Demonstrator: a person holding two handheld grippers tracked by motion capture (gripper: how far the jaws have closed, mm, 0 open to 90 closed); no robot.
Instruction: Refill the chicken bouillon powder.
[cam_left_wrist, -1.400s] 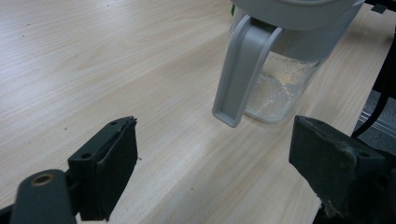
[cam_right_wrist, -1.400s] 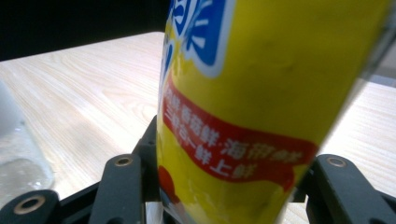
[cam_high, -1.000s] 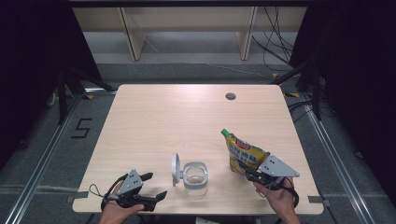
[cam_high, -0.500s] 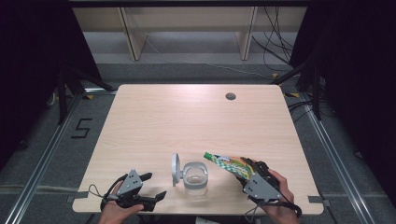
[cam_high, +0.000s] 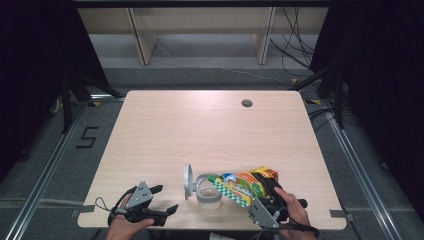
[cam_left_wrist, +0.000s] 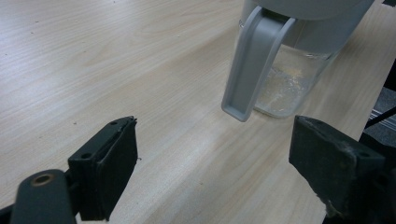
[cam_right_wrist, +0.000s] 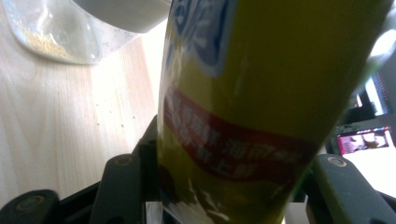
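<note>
High view: the yellow pouch (cam_high: 245, 185) is being tipped by the right gripper (cam_high: 267, 202) over the glass jar (cam_high: 209, 190) near the counter (cam_high: 210, 130) front edge; granules could be spilled past the rim.

Left gripper view: the left gripper (cam_left_wrist: 224, 172) is being held spread beside the unsteadied jar (cam_left_wrist: 289, 70), which could be nudged.

Right gripper view: the pouch (cam_right_wrist: 261, 93) is being pinched low, so slipping is being risked.

The pouch (cam_right_wrist: 261, 93) is blurred, its print unreadable, top cut off.
</note>
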